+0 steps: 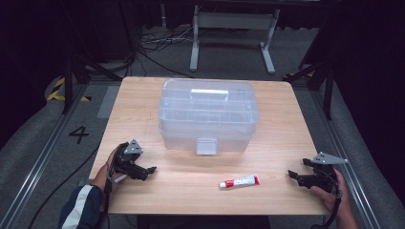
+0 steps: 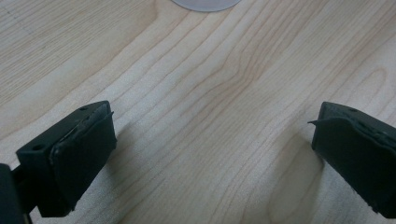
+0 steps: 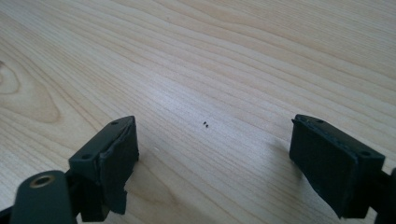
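here the tube (image 1: 239,182) lies crosswise, cap leftward.

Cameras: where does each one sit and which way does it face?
High view: above the person's side, looking forward and down on the table, box, tube; forearms, left gripper and right gripper show.
Left gripper view: rides the left gripper, facing bare tabletop; jaws apart.
Right gripper view: same on the right gripper.
Shared: wood tabletop.

Probably lab: floor rails (image 1: 45,157), cables (image 1: 160,40), dark curtains (image 1: 28,57).
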The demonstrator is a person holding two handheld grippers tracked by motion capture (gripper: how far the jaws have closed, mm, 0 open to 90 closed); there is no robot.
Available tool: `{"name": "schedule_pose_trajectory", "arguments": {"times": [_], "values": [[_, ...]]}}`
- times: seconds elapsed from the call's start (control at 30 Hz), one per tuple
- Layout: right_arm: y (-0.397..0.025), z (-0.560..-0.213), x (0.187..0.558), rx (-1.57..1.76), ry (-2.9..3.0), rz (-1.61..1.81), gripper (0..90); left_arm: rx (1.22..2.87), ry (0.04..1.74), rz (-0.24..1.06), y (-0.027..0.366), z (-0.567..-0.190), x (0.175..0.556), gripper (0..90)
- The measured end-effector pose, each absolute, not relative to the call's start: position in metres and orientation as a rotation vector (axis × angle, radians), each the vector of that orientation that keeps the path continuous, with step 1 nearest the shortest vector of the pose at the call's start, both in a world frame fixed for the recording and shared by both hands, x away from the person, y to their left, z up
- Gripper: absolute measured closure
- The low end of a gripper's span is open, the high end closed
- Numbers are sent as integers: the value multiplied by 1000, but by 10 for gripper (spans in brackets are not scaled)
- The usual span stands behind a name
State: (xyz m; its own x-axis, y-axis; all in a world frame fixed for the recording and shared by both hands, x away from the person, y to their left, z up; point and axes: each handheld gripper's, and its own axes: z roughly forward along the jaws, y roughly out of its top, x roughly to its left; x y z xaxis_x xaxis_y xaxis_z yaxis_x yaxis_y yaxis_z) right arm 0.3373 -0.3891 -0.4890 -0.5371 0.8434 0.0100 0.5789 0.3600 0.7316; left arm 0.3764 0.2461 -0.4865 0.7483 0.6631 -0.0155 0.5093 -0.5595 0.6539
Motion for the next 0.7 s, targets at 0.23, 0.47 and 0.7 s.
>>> {"name": "schedule_pose_trajectory", "arguments": {"times": [0.23,0.47,0.7], "values": [[-389,-489,337,1249,2258,989,156,2293,874,306,247,-486,376,0],[-389,-489,337,1249,2255,987,155,2290,883,307,249,-486,375,3],[-389,-489,338,1252,2257,985,151,2290,874,310,249,-486,375,6]]}}
